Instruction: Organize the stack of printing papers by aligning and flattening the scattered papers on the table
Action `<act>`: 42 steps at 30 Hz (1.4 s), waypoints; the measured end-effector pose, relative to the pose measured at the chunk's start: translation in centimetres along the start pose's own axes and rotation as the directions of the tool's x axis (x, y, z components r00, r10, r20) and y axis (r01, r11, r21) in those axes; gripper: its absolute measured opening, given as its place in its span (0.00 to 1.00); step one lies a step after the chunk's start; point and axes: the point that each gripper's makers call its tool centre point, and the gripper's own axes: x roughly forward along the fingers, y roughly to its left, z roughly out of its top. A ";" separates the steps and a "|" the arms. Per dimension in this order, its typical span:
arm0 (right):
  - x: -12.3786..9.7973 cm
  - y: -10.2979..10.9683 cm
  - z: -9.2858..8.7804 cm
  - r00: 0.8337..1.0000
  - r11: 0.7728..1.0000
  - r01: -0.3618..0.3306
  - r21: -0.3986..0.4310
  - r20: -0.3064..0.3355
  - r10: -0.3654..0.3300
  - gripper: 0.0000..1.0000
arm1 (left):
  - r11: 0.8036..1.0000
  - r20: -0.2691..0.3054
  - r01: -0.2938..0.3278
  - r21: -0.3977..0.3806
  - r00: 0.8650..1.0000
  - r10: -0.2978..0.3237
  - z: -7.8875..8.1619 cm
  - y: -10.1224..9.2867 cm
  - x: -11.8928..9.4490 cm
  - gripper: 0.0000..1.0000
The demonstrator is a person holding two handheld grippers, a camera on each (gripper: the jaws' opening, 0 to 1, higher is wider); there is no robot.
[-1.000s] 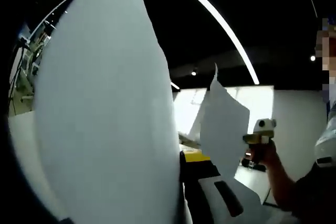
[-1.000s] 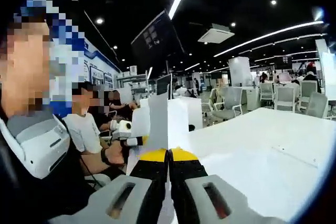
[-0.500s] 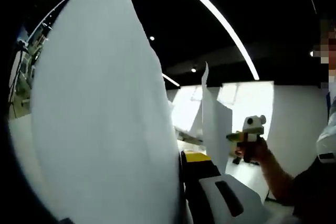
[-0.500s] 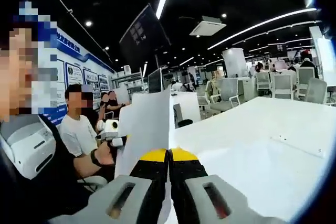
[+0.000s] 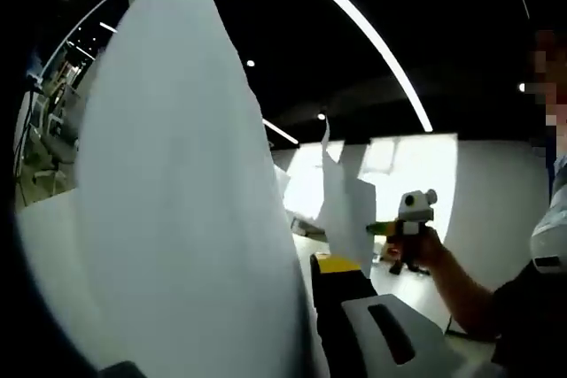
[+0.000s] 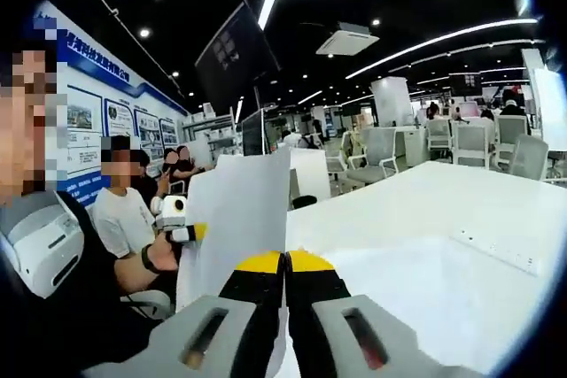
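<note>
With both grippers' jaws pinching the paper (image 6: pixel 235 227) upright above the table (image 6: pixel 443 245), left (image 6: pixel 182 234) and right (image 6: pixel 284 265), pulling apart would probably tear it.

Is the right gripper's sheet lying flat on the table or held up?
Held up. The right gripper is shut on the paper sheet, which stands upright above the white table.

Paper sheets (image 6: pixel 239 219) matt white; table (image 6: pixel 425 236) glossy white; claw (image 6: pixel 284 265) yellow-tipped plastic.
</note>
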 end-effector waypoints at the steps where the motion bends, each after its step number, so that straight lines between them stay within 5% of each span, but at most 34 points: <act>1: -0.1 -0.3 0.0 1.000 1.000 0.007 0.002 -0.001 -0.007 0.00 | 1.000 0.003 0.001 0.000 1.000 -0.001 0.1 0.0 0.0 0.11; 14: 0.9 -2.7 -0.8 0.998 0.994 0.055 -0.090 -0.026 -0.057 0.00 | 1.000 0.000 0.028 0.013 1.000 -0.028 -0.1 -0.7 0.2 0.13; 18: 1.8 -1.7 -0.2 1.000 0.992 -0.011 -0.122 -0.001 0.011 0.00 | 0.999 -0.006 0.039 0.016 0.999 -0.039 -0.2 -0.8 0.3 0.13; 42: 8.5 1.4 0.3 0.989 0.989 -0.145 -0.010 0.014 0.145 0.00 | 0.999 -0.025 0.036 0.032 0.999 -0.036 -0.7 -0.3 0.6 0.19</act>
